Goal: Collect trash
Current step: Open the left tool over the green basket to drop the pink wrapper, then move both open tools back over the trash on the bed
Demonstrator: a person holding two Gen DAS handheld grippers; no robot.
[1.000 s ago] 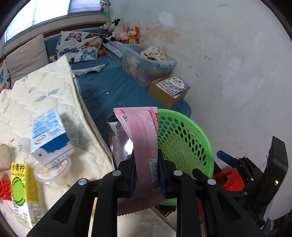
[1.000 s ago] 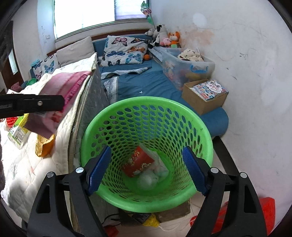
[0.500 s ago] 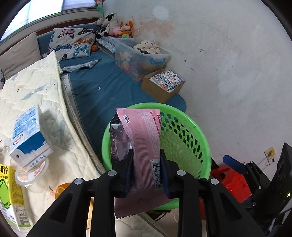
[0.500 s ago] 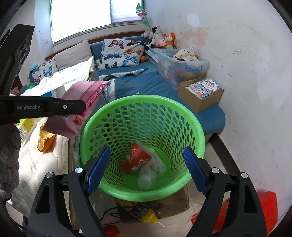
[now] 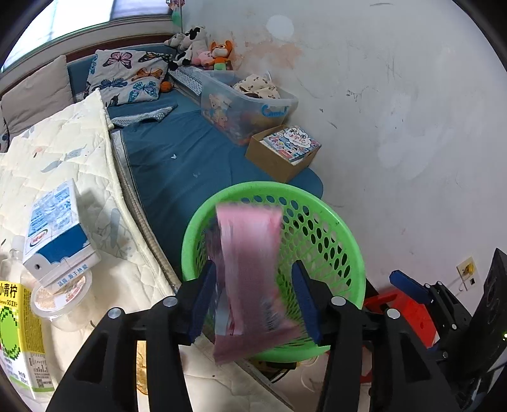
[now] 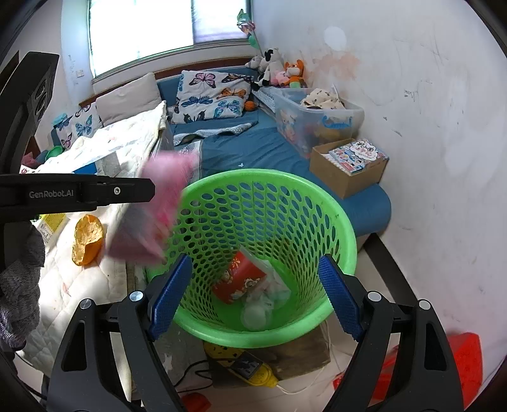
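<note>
A lived-in home bedroom: a blue mattress (image 6: 272, 149) with butterfly pillows (image 6: 212, 95), stuffed toys (image 6: 279, 71) by the window (image 6: 164, 25), a quilt (image 5: 63, 177), a toy bin (image 6: 317, 117), and scuffed walls (image 6: 427, 126).

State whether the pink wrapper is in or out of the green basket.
Out: the wrapper is blurred beside the basket rim, loose between the left gripper's just-opened jaws.

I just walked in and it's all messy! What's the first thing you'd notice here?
The bright green basket beside the bed, with a red cup lying at its bottom. Next, the blurry pink wrapper between the open pads of the left tool, which has just been opening, right at the basket's rim.
</note>
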